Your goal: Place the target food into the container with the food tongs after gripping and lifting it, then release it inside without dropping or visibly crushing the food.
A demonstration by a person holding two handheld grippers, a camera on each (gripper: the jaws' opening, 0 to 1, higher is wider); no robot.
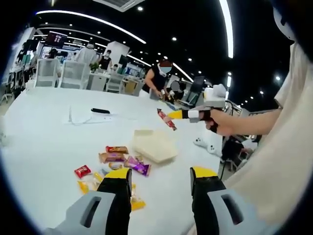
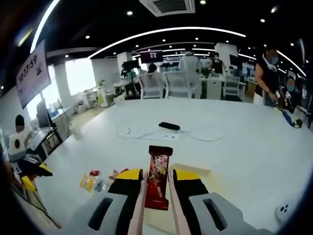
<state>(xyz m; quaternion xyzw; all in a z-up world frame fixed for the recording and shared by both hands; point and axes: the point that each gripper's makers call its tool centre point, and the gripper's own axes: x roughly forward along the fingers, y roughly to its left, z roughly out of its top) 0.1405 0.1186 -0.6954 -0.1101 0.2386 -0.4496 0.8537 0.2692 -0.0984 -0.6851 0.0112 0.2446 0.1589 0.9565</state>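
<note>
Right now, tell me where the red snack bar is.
The red snack bar sits pinched in the right gripper, held above the white table near the beige container.

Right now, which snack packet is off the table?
The dark red snack bar, held upright between the food tongs in the right claw. The other snack packets lie loose on the white table beside the pale container.

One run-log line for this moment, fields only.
right gripper: shut on red snack packet, lifted | left gripper: open | pale container: on white table, no packet visibly inside
</note>
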